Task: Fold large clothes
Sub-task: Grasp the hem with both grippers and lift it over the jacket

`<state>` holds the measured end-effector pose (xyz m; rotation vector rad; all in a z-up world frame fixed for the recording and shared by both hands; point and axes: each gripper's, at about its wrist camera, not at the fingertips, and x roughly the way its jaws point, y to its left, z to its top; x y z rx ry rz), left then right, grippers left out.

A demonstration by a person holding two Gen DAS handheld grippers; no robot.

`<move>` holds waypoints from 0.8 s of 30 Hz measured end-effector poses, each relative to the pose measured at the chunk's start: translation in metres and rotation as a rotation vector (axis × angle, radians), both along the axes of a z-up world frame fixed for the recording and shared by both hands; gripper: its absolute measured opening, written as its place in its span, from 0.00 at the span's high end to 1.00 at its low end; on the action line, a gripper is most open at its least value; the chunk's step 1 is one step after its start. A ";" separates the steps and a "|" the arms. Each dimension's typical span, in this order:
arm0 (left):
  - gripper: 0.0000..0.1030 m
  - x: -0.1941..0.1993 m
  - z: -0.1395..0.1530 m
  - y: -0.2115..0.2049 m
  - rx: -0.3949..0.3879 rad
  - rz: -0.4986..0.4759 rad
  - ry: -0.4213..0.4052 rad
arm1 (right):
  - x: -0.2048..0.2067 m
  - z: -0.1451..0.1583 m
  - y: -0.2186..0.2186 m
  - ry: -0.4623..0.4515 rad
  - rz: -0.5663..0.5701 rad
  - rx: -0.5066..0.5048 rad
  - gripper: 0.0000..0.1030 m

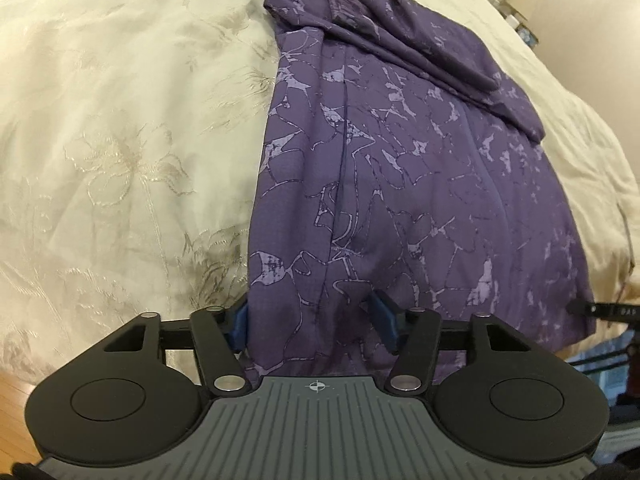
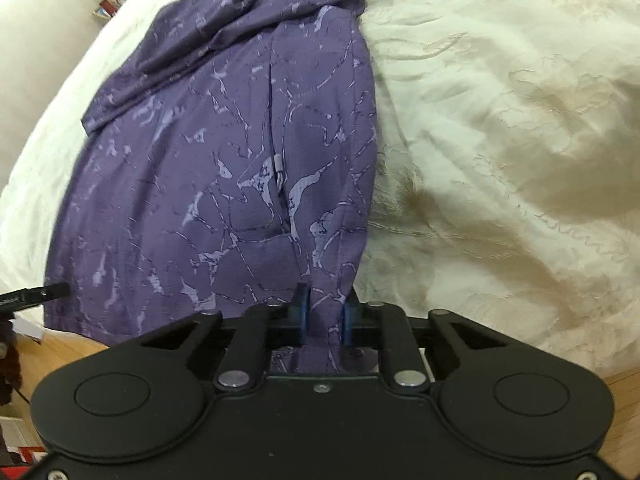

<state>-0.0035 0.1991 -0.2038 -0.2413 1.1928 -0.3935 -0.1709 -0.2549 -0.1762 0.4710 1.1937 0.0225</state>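
The purple garment point(image 1: 400, 152) lies lengthwise down the cream bed point(image 1: 120, 120), its near hem at the bottom centre of both views. The left hand-held gripper point(image 1: 312, 320) straddles that hem, jaws apart, pads not visibly pressing; lifted now, the thin cloth could slide out. The right hand-held gripper point(image 2: 325, 316) is clamped on a narrow bunch, so uneven grips could skew the fold.
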 end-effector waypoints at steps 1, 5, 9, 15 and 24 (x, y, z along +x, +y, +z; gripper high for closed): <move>0.53 0.000 0.000 0.001 -0.012 0.005 0.005 | -0.001 0.001 -0.001 -0.005 -0.002 0.009 0.76; 0.66 -0.003 0.000 0.003 -0.046 0.020 0.005 | -0.001 -0.004 -0.005 0.017 -0.027 0.031 0.57; 0.85 -0.003 0.003 0.006 -0.051 0.029 0.012 | 0.006 -0.012 -0.003 0.041 -0.012 0.061 0.55; 0.87 -0.013 0.030 0.023 -0.224 0.132 -0.005 | 0.000 0.016 -0.017 -0.035 -0.016 0.183 0.83; 0.93 0.020 0.109 0.030 -0.473 0.328 -0.181 | 0.032 0.098 -0.065 -0.308 -0.188 0.407 0.86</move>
